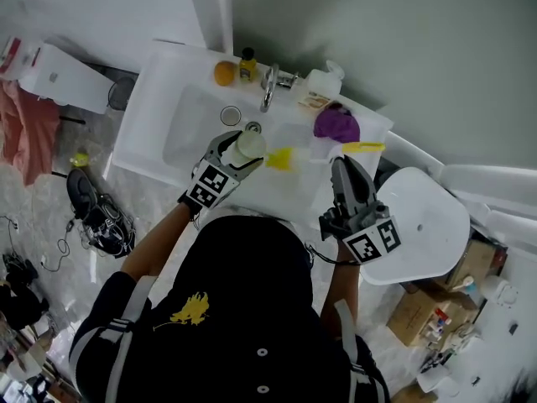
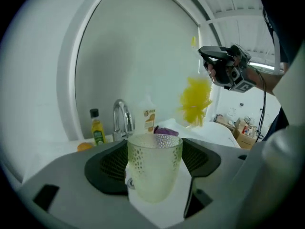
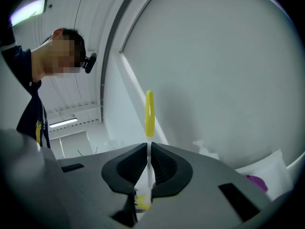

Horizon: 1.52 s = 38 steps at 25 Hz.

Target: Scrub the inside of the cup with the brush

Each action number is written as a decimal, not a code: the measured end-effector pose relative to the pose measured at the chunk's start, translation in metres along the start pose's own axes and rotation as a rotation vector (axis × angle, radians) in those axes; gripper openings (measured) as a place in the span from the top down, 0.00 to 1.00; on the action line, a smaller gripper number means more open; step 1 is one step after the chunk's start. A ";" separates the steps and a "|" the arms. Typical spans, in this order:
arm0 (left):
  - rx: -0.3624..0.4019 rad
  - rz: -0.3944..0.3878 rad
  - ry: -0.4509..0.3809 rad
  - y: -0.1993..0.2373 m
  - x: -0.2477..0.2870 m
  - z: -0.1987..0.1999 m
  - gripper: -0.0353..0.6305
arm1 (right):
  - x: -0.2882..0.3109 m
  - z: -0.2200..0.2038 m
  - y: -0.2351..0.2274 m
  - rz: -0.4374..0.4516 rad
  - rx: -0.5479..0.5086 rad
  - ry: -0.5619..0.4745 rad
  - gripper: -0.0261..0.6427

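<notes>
White sink under grey wall, person leaning over basin. Left gripper clamped on pale dimpled cup, jaws spread wide against its sides; cup upright over basin near drain. Right gripper pinched tight on thin stem of brush; yellow bristles just beside cup, outside it. Faucet, purple cloth, orange on rim.

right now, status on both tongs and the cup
Left tongs shut on cup. Right tongs shut on brush handle. Bristles outside the cup, beside its mouth. Nothing between them.
</notes>
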<state>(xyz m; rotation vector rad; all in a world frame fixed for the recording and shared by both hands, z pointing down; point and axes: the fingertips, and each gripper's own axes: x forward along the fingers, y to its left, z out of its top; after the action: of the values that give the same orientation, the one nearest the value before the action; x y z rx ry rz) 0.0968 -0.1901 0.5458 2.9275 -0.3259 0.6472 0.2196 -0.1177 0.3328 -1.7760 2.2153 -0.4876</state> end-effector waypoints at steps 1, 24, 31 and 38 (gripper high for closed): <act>-0.011 0.015 0.015 0.002 -0.002 -0.010 0.40 | -0.004 -0.005 -0.008 -0.026 -0.011 0.026 0.89; -0.113 0.112 0.126 0.025 0.155 -0.204 0.41 | 0.040 -0.386 -0.245 -0.596 0.027 0.798 0.89; -0.164 0.134 0.092 0.026 0.203 -0.224 0.41 | 0.029 -0.410 -0.285 -0.707 0.011 0.836 0.89; -0.165 0.079 0.233 0.017 0.206 -0.242 0.34 | 0.034 -0.398 -0.276 -0.692 -0.133 0.879 0.83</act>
<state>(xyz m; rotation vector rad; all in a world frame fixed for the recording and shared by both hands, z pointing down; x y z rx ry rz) 0.1774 -0.2036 0.8534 2.6604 -0.4465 0.9150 0.2969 -0.1667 0.8099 -2.7762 2.0027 -1.5404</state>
